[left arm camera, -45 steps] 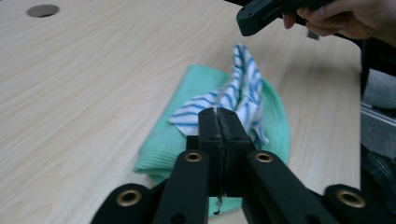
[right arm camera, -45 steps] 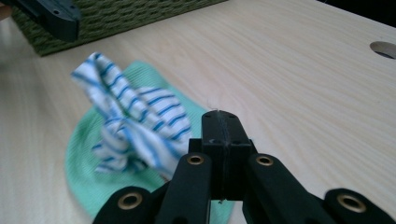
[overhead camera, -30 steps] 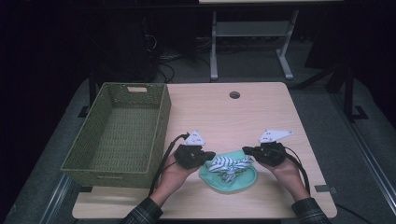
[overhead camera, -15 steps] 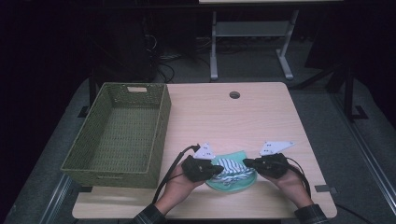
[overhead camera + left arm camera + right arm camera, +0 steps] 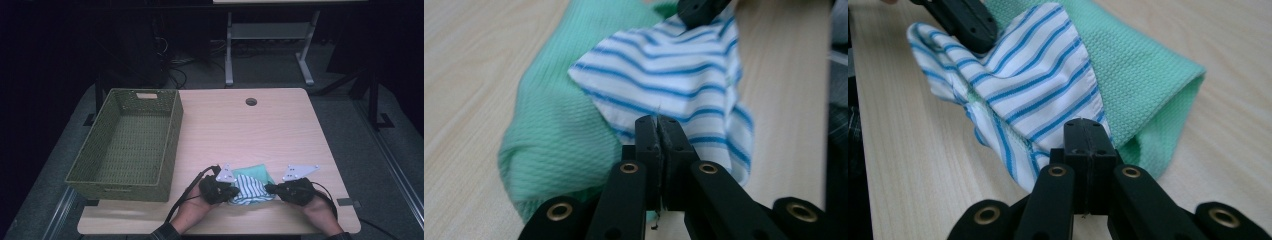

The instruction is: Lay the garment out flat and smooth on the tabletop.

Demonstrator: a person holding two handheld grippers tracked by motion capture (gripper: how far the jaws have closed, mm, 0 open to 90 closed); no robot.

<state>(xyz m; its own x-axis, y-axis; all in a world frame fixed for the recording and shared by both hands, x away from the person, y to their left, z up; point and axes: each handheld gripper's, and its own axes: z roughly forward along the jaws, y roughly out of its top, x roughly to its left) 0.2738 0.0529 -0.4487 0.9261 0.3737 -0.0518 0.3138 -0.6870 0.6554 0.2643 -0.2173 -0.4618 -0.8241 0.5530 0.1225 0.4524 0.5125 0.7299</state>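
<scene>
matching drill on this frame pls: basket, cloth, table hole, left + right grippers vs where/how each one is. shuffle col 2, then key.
Column 1
1. wicker basket
2. green and striped cloth
3. round hole
4. left gripper
5. right gripper

Column 2
A. far middle of the table top
B. jaws shut on the cloth's left end in the high view
C. empty, at the table's left side
D. bunched at the near edge, between both grippers
E. jaws shut on the cloth's right end in the high view

Pairs: 1-C, 2-D, 3-A, 4-B, 5-E
</scene>
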